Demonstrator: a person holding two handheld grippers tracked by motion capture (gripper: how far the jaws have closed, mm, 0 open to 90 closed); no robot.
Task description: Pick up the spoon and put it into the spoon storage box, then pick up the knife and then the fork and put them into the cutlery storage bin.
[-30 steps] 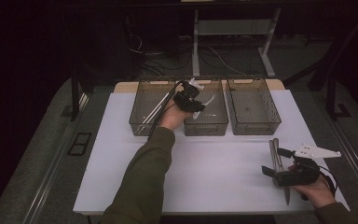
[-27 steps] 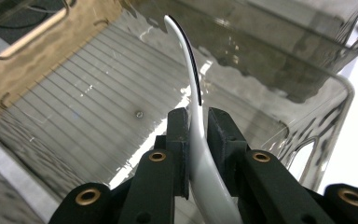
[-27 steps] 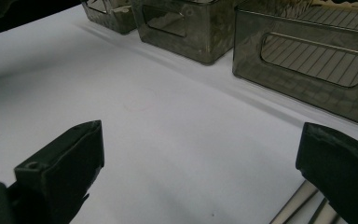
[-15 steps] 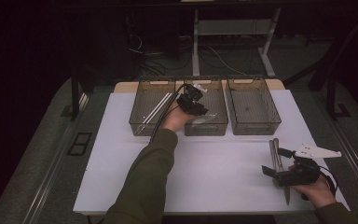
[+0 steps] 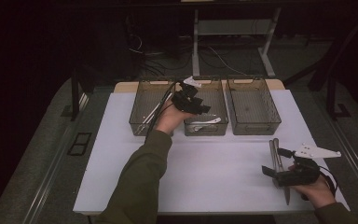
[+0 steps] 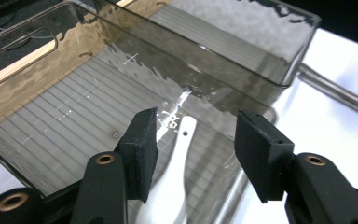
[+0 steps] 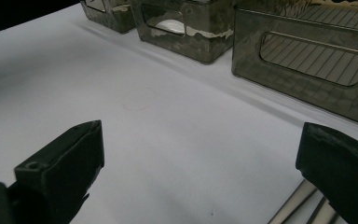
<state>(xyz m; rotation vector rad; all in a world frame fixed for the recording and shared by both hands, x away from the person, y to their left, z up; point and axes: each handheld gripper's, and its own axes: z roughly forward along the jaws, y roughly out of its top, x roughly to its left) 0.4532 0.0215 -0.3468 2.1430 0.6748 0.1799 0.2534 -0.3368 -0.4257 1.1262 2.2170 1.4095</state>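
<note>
Left gripper view: left hand-held gripper point(image 6: 193, 158) spread, empty, over white spoon point(image 6: 170, 186) lying in middle bin point(image 6: 37, 135). Spoon likely stiff, slick, breakable; take the handle. Right hand-held gripper point(image 7: 200, 172) spread, well short of bin.

The high view looks forward and down from the person's side onto the table point(image 5: 121, 154), bins at 12 o'clock. The left gripper view sits close above the middle bin point(image 6: 51, 135), looking steeply down into it between its jaws. The right gripper view rides low over the table point(image 7: 168, 130), facing the bins point(image 7: 307, 60) toward 12 o'clock. All three share the middle bin point(image 5: 216, 93).
</note>
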